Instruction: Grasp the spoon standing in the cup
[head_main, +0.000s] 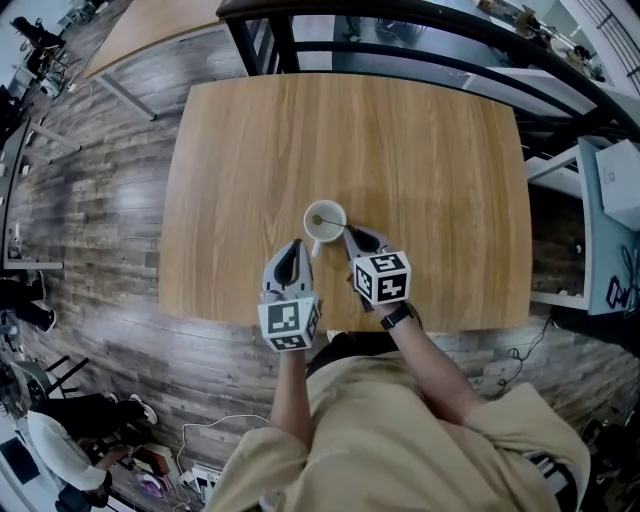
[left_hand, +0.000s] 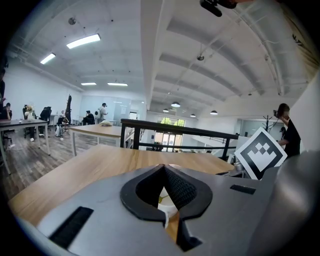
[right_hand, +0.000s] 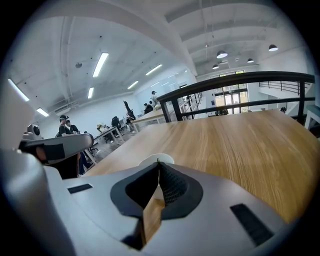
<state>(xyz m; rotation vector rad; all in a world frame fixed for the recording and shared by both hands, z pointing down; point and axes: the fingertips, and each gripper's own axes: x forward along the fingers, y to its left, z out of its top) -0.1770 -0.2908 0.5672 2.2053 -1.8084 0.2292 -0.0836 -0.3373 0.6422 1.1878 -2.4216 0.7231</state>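
A white cup (head_main: 309, 229) stands on the wooden table (head_main: 420, 150), near its front edge. A thin spoon (head_main: 335, 224) leans out of the cup toward the right. My right gripper (head_main: 350, 233) is shut on the spoon's handle; in the right gripper view its jaws (right_hand: 158, 164) meet, the handle's tip pokes up between them, and the cup's rim (right_hand: 149, 160) shows just beyond. My left gripper (head_main: 297, 244) lies beside the cup's handle with its jaws (left_hand: 164, 166) together. The cup (left_hand: 162, 199) shows through the gap below them; whether they touch it I cannot tell.
A black railing (head_main: 420, 20) runs along the table's far side. A second table (head_main: 150, 25) stands at the back left. White shelving with a box (head_main: 610, 190) is at the right. Wood floor surrounds the table; people sit at the lower left (head_main: 60, 440).
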